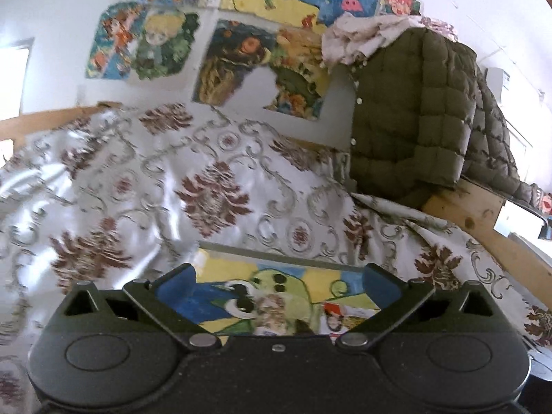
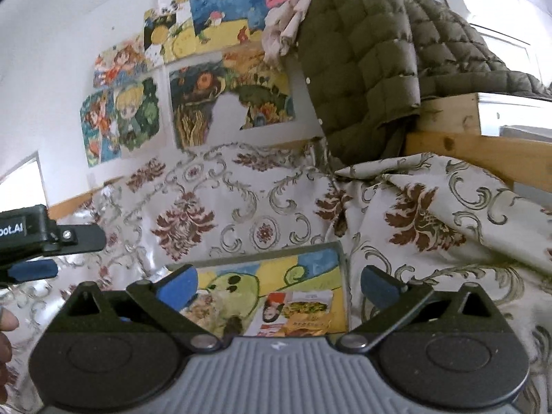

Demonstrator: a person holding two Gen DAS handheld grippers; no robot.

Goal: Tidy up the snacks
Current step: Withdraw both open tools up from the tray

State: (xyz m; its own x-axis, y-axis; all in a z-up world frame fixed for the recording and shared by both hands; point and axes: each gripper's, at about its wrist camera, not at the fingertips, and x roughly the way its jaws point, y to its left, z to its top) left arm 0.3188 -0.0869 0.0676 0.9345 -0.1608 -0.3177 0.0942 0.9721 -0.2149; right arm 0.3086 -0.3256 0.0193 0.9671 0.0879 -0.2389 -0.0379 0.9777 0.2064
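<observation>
Left gripper (image 1: 277, 277) and right gripper (image 2: 279, 279): jaws wide, empty. Snack packet (image 2: 298, 314) lies on the painted board (image 2: 310, 258) atop the patterned cloth (image 2: 207, 207). Risk: glossy packet may slide off if nudged.

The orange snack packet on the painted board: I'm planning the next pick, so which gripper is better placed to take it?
Right, probably. The right gripper stands open with the orange snack packet low between its fingers; in the left wrist view it lies off toward the right finger.
</observation>
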